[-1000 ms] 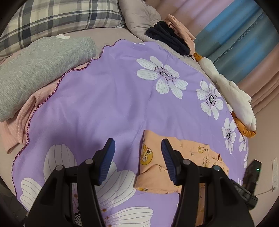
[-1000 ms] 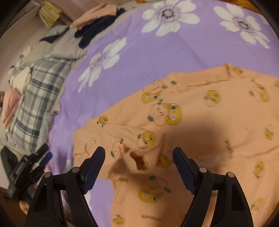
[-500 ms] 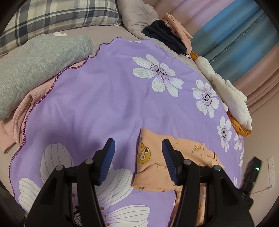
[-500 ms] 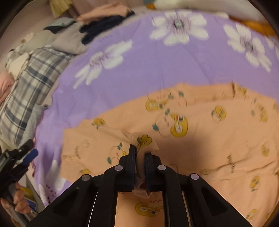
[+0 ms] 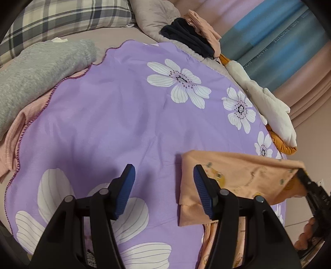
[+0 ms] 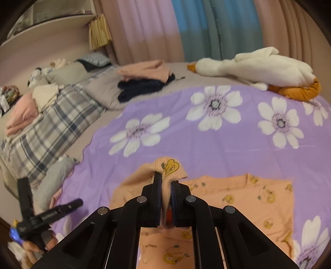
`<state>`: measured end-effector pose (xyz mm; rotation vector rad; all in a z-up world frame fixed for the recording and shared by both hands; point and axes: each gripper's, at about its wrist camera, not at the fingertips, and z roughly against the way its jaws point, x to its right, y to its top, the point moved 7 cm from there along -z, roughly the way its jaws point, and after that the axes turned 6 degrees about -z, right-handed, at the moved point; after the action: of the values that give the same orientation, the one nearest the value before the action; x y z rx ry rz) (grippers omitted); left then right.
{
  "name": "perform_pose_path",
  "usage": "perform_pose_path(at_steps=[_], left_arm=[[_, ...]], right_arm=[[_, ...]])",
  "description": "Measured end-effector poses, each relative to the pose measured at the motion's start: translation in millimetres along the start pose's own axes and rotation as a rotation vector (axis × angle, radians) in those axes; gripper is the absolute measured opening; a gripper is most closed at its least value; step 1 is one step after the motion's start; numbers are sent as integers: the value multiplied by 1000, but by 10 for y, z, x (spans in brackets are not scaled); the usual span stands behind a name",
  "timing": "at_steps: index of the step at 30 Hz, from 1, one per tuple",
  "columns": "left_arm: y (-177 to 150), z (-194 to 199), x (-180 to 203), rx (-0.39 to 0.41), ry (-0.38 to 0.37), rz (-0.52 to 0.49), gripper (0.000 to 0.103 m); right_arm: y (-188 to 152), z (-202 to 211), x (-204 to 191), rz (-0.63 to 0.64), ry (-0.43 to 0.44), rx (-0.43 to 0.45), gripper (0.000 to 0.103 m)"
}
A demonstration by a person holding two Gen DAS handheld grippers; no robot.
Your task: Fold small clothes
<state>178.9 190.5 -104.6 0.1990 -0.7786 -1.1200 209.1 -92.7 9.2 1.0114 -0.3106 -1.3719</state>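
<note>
A small peach garment with yellow cartoon prints (image 6: pixel 248 198) lies on the purple flowered blanket (image 6: pixel 206 149). My right gripper (image 6: pixel 165 182) is shut on a fold of the garment and holds it lifted above the blanket. In the left wrist view the garment (image 5: pixel 238 175) hangs stretched toward the right gripper (image 5: pixel 310 190) at the right edge. My left gripper (image 5: pixel 163 186) is open and empty over the blanket (image 5: pixel 113 113), just left of the garment's near edge.
A grey sweater (image 5: pixel 37 70) on pink cloth lies at the left. A plaid pillow (image 5: pixel 62 18), dark and peach folded clothes (image 5: pixel 192 39) and a white goose plush (image 5: pixel 269 103) border the blanket. Curtains hang behind.
My right gripper closed on a fold of the peach garment and lifted it, tilting up. The garment now stretches up on the right in the left wrist view. The left gripper stayed open.
</note>
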Motion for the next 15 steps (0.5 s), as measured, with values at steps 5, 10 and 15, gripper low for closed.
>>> perform_pose_path(at_steps=[5,10,15], left_arm=[[-69,-150,199,-25,-13,-54,58],[-152,-329,421,-55,-40,-106,58],[-239,-524,609,-86,-66,-147,57]], right_arm=[[70,92,331,-21,-54,23,9],[66,125,661,-63,-99,7,9],[-7,129,1010,-89,-155,-17,9]])
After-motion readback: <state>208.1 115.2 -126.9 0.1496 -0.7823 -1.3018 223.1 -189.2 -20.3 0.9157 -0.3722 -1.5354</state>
